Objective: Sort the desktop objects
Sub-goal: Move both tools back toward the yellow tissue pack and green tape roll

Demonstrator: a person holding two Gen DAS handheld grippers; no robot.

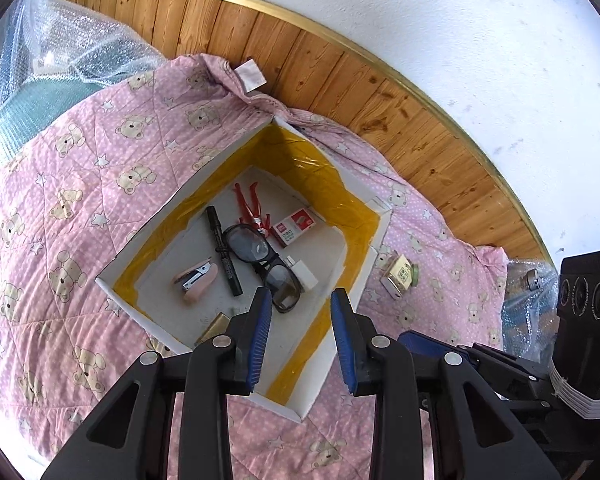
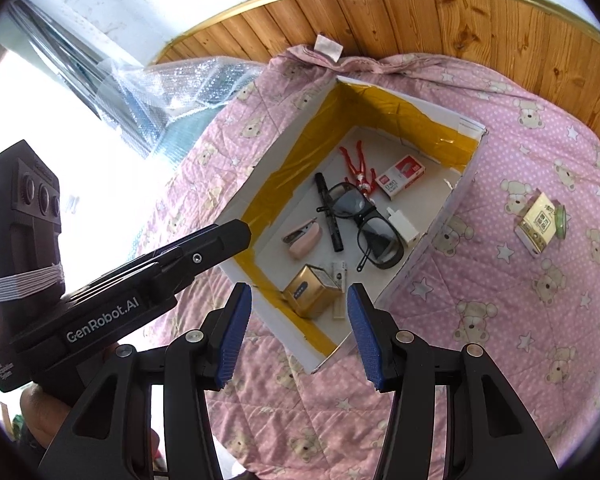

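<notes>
- Left wrist view: the left hand-held gripper (image 1: 300,312), with two ribbed blue pads, is released and grasps nothing, hanging over the white cardboard box lined with yellow tape (image 1: 362,276).
- Inside lie one pink stapler (image 1: 196,278), one black marker pen (image 1: 224,252) with its long axis from 11 to 5 o'clock, one pair of dark-framed glasses (image 1: 264,260), one red plastic clip (image 1: 250,206), one red-and-white staple packet (image 1: 294,226) and one white eraser block (image 1: 304,274).
- One small cream box (image 1: 398,276) sits at 3 o'clock outside the white box on the pink quilted bear-print bedspread (image 1: 80,184).
- Right wrist view: the right hand-held gripper (image 2: 298,332) is likewise spread and empty above one gold metallic tin (image 2: 310,290) in the box's near corner.
- The left gripper's black body juts in from 9 o'clock.
</notes>
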